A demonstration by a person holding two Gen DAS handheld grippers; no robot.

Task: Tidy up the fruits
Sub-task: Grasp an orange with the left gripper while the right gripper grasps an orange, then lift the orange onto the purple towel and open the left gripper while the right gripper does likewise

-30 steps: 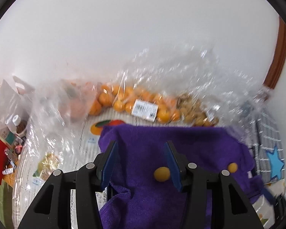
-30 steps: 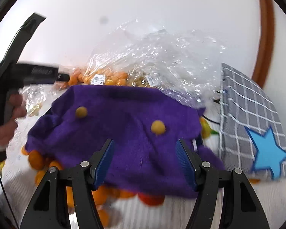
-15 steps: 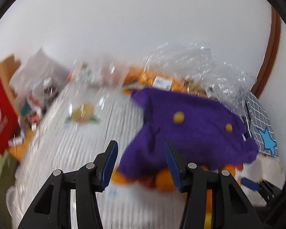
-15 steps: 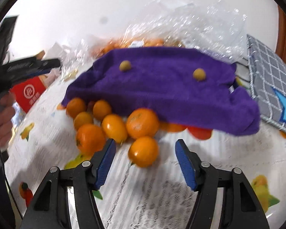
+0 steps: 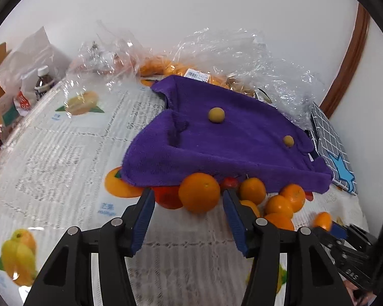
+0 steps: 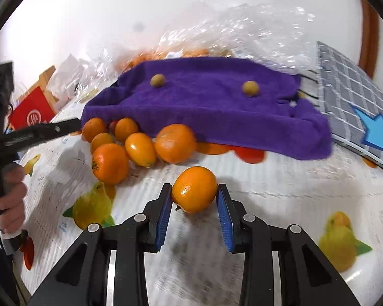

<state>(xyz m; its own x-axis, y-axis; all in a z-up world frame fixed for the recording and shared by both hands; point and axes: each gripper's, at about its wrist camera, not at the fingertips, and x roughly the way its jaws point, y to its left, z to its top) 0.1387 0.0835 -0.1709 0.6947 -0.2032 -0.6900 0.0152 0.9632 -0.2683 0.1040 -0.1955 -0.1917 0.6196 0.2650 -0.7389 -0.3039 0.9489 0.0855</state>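
The right gripper (image 6: 194, 199), jaws just closing, pinches a small round orange fruit (image 6: 194, 189) lying just before the purple terry towel (image 6: 217, 102), likely to sort it, while the left gripper (image 5: 189, 201) has just widened, open before a larger orange (image 5: 199, 192) at the towel's edge.

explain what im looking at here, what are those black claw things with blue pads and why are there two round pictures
Those are two handheld grasping tools; a person holds one in each hand, no robot arm. Each round picture comes from a fisheye camera on one tool, looking forward along its two fingers.

On the fruit-print tablecloth lies a purple towel over a heap of oranges, with clear plastic bags behind.

The left tool is open, its jaws having just widened either side of a large orange at the towel's edge, without touching it. The right tool has just been closing on a single orange apart from the heap; its pads now appear to touch it.
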